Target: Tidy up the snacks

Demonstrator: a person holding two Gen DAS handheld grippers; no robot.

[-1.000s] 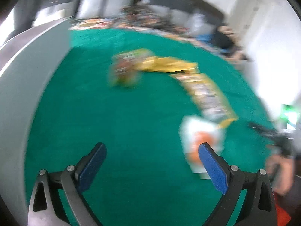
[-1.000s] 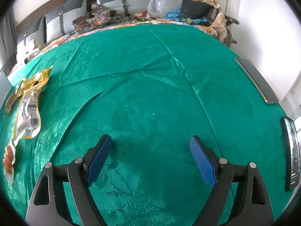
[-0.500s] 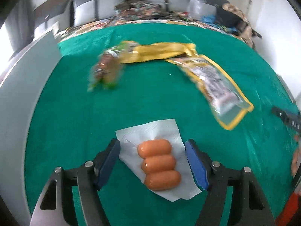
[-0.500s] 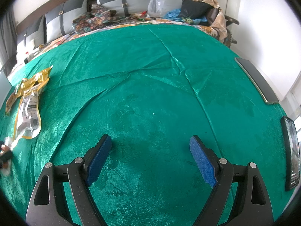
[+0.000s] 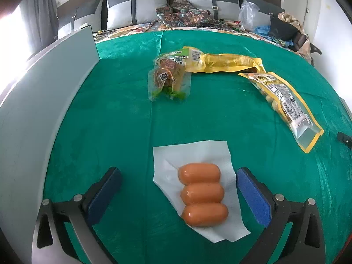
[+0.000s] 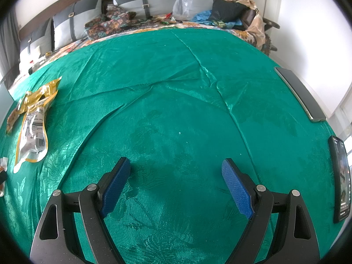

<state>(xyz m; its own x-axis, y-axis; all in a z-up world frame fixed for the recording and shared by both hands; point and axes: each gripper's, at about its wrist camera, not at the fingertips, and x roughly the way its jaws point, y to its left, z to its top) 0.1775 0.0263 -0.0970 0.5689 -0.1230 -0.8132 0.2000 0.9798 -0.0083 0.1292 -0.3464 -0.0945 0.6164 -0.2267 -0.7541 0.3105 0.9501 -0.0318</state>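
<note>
The left gripper (image 5: 179,194) was over the sausage pack (image 5: 201,192), and its jaws were opening wide. The pack lay flat between the two blue pads, but neither pad touched it. It was a thin white pack with three fat sausages stuck in the middle, lying on the green cloth (image 5: 123,118).

I thought a few things could go wrong. The pack was flat and slippery, so the pads might slide over the thin edges and miss it. If they squeezed only the thin edge, the heavy sausages could make it droop and fall out. The cloth was soft and had folds, so a pad pushed down hard could catch it and pull it along.

The right gripper (image 6: 176,187) was spread open too, with nothing in it, hanging over bare cloth.

There was lots of room. The brown snack bag (image 5: 168,77), the folded yellow bag (image 5: 228,62) and the long yellow pack (image 5: 283,101) lay well apart from the sausages, farther up. A tall grey board (image 5: 39,101) stood along the left side, so a swing that way could bump it. On the right side two phones, one long (image 6: 300,93) and one dark (image 6: 341,176), sat near the cloth's edge and could be knocked off.
</note>
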